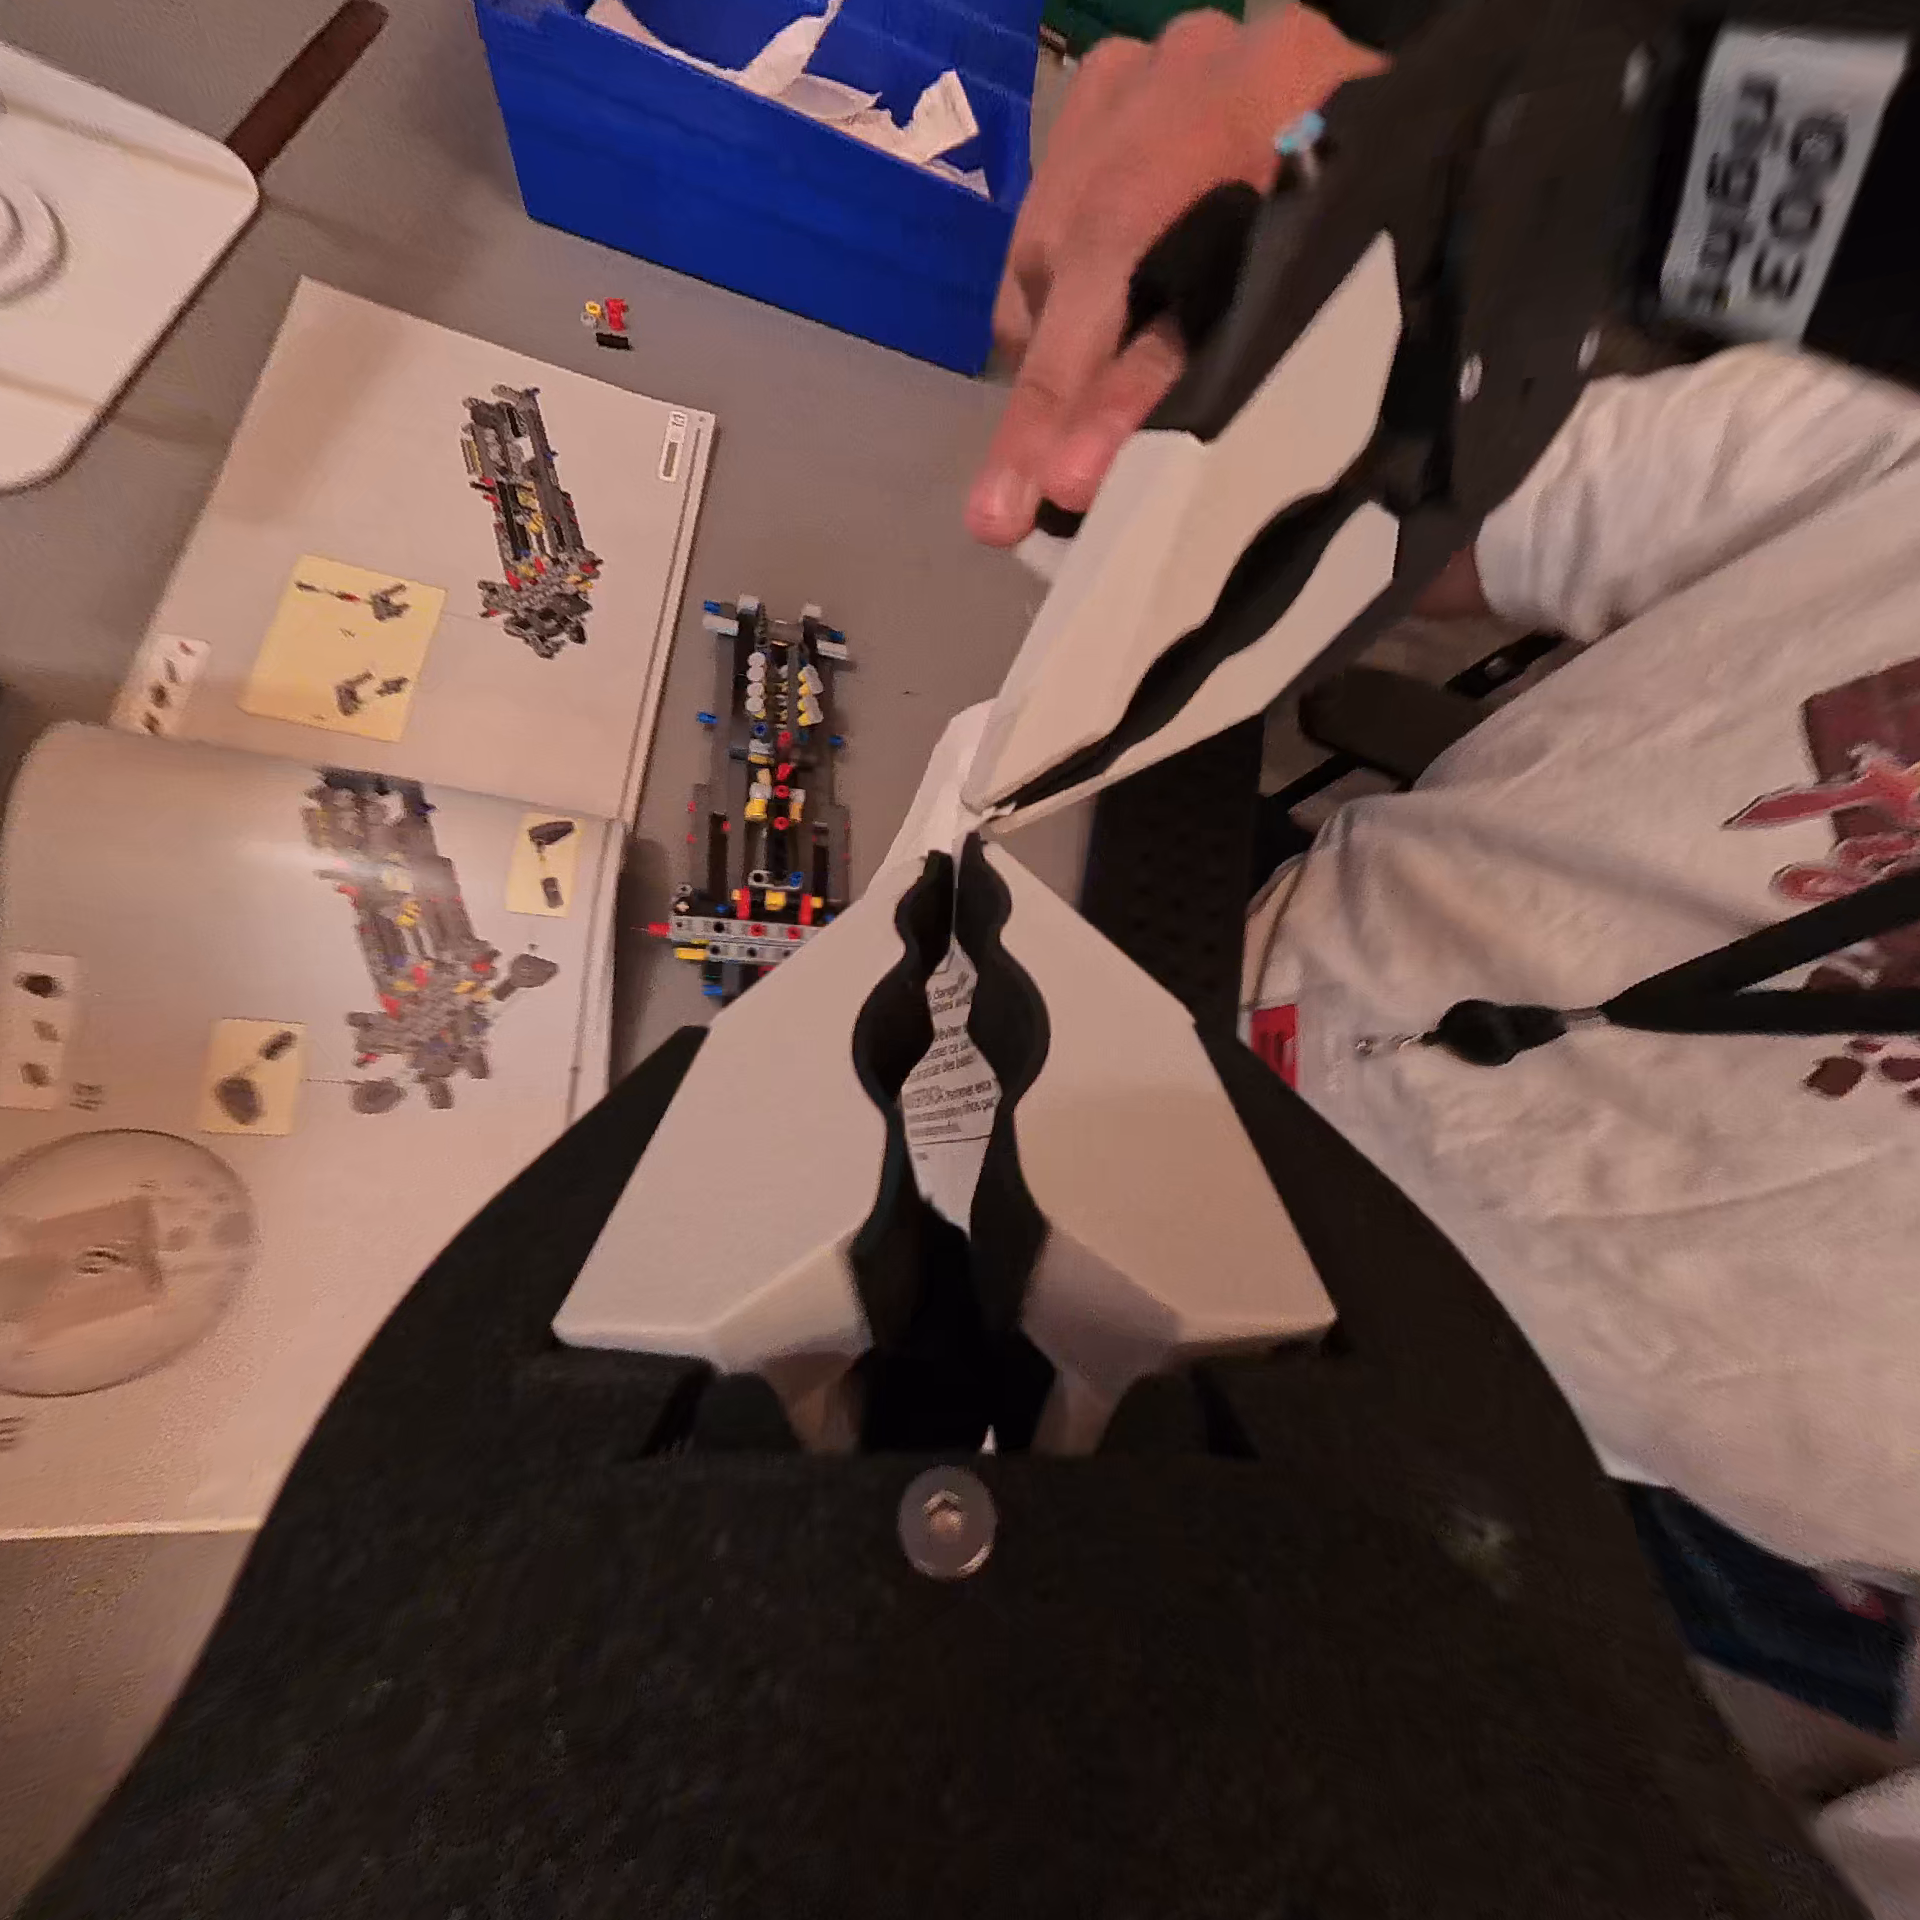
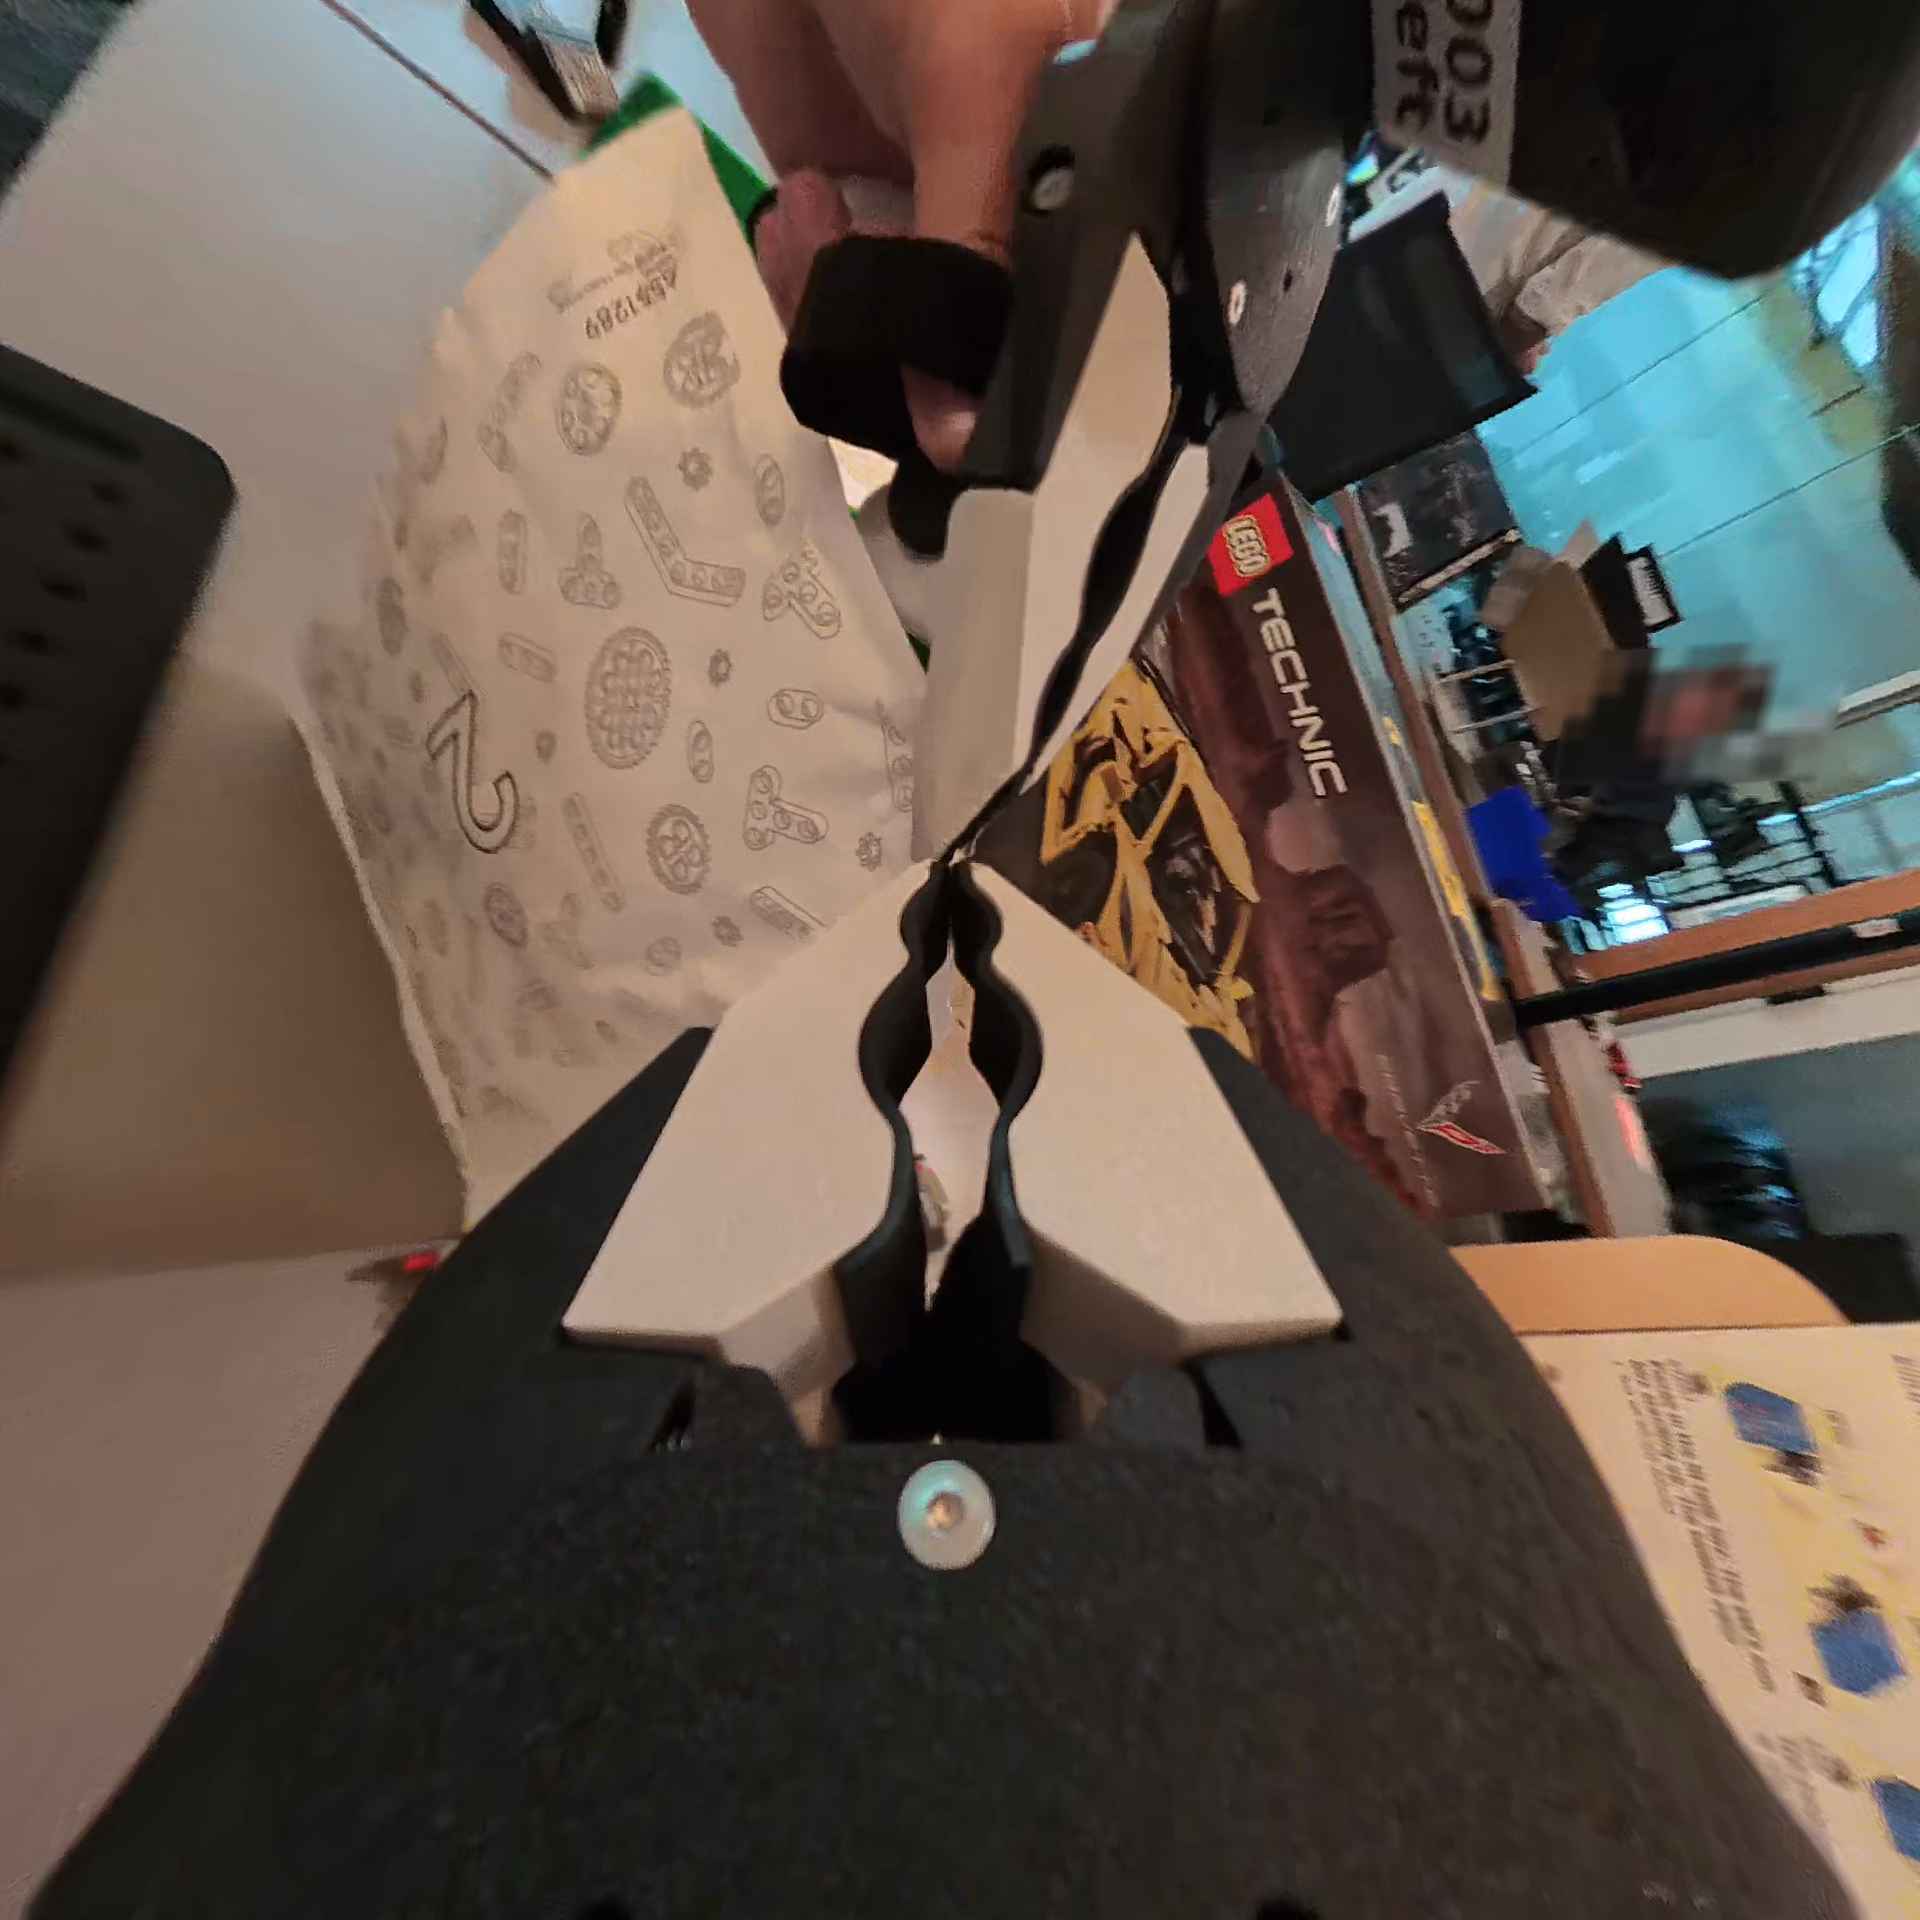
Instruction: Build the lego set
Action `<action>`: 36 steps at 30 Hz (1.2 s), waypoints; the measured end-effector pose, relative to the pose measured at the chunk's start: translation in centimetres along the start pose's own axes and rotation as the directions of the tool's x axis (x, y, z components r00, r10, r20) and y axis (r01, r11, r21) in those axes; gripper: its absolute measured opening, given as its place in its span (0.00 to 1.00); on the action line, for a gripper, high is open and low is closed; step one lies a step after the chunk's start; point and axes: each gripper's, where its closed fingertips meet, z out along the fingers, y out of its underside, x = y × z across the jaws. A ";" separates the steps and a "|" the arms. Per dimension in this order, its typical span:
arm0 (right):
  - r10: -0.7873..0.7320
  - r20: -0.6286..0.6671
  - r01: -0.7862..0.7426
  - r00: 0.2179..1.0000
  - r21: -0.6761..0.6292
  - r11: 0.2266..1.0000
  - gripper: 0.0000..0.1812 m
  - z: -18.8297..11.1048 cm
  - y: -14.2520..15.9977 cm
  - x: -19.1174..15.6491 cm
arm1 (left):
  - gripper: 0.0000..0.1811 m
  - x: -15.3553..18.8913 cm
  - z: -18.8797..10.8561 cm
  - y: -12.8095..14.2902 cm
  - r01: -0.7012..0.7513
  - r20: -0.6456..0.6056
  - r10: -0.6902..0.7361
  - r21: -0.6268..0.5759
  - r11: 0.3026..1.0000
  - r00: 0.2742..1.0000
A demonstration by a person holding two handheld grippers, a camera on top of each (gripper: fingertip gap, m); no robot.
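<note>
Nearest your lens, the left gripper (image 1: 954, 847) has its fingers pinched together on the top edge of a white paper parts bag (image 2: 623, 665); the right gripper (image 2: 951, 868) is clamped on the same edge, tip to tip with it. You hold the bag in the air between the two tools, and its printed side shows only in the right wrist view. The half-built lego chassis (image 1: 764, 790) lies on the grey table (image 1: 862, 488), just beside the open instruction booklet (image 1: 416, 582), with a few loose pieces (image 1: 608, 320) near the blue bin (image 1: 748, 197). The set's box (image 2: 1288, 831) stands behind the bag. You seem to be at the bag-opening step. Next, pull the two grips apart to tear the edge, gently, or the parts may scatter
</note>
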 end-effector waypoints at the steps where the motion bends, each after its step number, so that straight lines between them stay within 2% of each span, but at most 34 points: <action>1: -0.032 -0.026 0.032 0.999 -0.015 0.999 0.00 0.1 0.1 0.0 | 0.00 -0.1 0.0 0.1 0.035 -0.019 -0.035 0.009 0.999 0.999; 7: -0.139 -0.103 0.136 0.985 -0.028 0.990 0.00 0.4 0.0 -0.4 | 0.00 -0.5 -0.2 0.3 0.079 -0.079 -0.076 0.043 0.996 0.994; 8: -0.139 -0.053 0.139 0.989 -0.003 0.990 0.00 0.4 -0.2 -1.5 | 0.00 -1.7 -0.7 0.4 0.102 -0.040 -0.100 0.057 0.993 0.994; 10: -0.140 -0.071 0.139 0.988 -0.013 0.990 0.00 0.5 0.8 -2.2 | 0.00 -3.6 -2.4 0.9 0.140 -0.028 -0.138 0.108 0.984 0.990; 13: -0.018 0.003 0.018 1.000 0.046 0.999 0.00 0.0 1.1 -3.4 | 0.00 -4.2 -2.2 3.0 0.135 -0.018 -0.134 0.068 0.989 0.991; 15: 0.008 0.033 -0.009 0.999 0.038 0.999 0.00 0.0 1.7 -4.7 | 0.00 -4.9 -2.4 3.5 0.124 0.016 -0.125 0.062 0.990 0.992; 18: 0.098 0.085 -0.104 0.991 0.068 0.992 0.00 0.0 1.6 -7.0 | 0.00 -5.3 -3.3 3.8 0.121 0.005 -0.122 0.097 0.988 0.992; 22: 0.197 0.124 -0.203 0.973 0.040 0.978 0.00 -0.5 3.3 -9.6 | 0.00 -6.9 -4.4 5.2 0.137 0.049 -0.144 0.122 0.983 0.988; 27: 0.403 0.161 -0.419 0.901 0.075 0.905 0.00 -1.8 4.9 -11.5 | 0.00 -6.8 -6.1 6.6 0.126 0.032 -0.133 0.164 0.978 0.991; 29: 0.467 0.177 -0.486 0.866 0.078 0.871 0.00 -2.5 5.4 -12.3 | 0.00 -7.3 -6.5 7.2 0.121 0.075 -0.134 0.162 0.979 0.988; 31: 0.534 0.181 -0.556 0.826 0.101 0.825 0.00 -3.1 6.1 -12.9 | 0.00 -7.0 -7.3 7.6 0.129 0.049 -0.141 0.195 0.972 0.989; 33: 0.610 0.205 -0.640 0.765 0.137 0.756 0.00 -4.0 6.1 -13.1 | 0.00 -6.8 -7.0 8.5 0.123 0.048 -0.134 0.182 0.976 0.990; 36: 0.673 0.211 -0.704 0.709 0.149 0.695 0.00 -4.5 6.9 -13.6 | 0.00 -6.5 -6.5 9.0 0.139 0.033 -0.148 0.198 0.970 0.988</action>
